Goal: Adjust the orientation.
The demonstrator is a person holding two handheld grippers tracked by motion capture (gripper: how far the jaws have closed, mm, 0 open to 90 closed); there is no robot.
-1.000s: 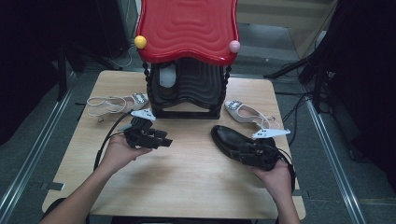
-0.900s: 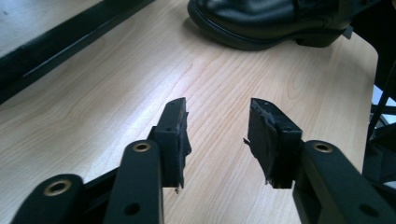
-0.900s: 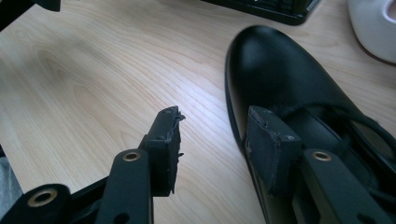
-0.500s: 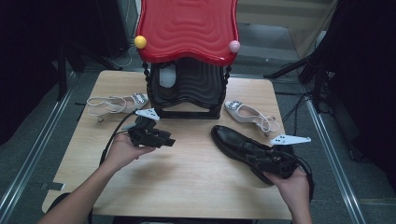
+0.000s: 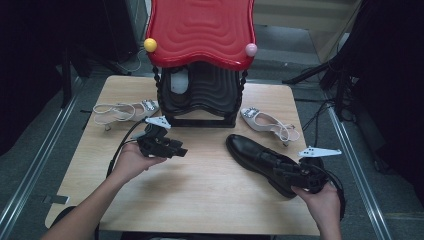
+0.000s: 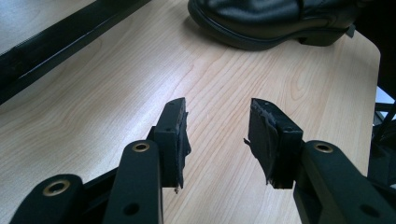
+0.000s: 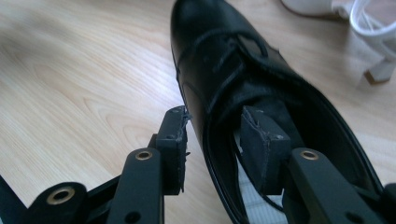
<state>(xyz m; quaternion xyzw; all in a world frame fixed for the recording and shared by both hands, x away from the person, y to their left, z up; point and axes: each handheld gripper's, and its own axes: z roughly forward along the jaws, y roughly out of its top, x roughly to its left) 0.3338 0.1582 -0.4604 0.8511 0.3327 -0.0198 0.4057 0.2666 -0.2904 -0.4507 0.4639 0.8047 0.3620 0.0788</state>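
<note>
No legible text, label, brand, number or sign is showing on any surface.
</note>
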